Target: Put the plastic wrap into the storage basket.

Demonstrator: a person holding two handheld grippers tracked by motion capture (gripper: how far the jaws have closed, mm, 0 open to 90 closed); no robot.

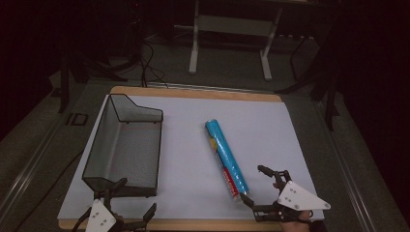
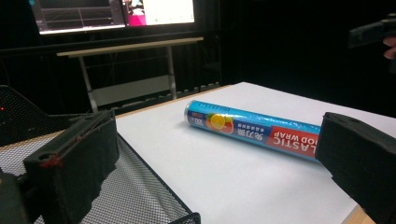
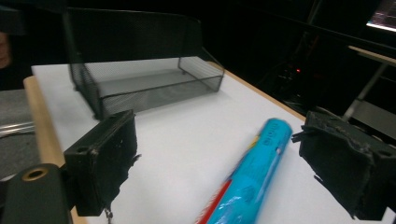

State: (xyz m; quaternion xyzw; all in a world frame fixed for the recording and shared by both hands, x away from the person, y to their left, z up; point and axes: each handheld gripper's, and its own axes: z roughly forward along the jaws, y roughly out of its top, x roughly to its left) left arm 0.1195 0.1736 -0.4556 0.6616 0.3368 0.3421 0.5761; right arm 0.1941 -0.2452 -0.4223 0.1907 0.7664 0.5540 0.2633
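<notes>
A blue tube of plastic wrap lies slanted on the white mat, right of centre. It also crosses the left gripper view and runs up from the bottom of the right gripper view. My right gripper hovers at the tube's near end with its jaws wide open; the tube sits in line between them and the pads are off it. At the near left corner my left gripper is open and empty, beside the near end of the black mesh tray.
The white mat covers a wooden table whose edge runs along the front. The mesh tray has a tall back wall on its far side. A desk frame stands on the floor beyond the table.
</notes>
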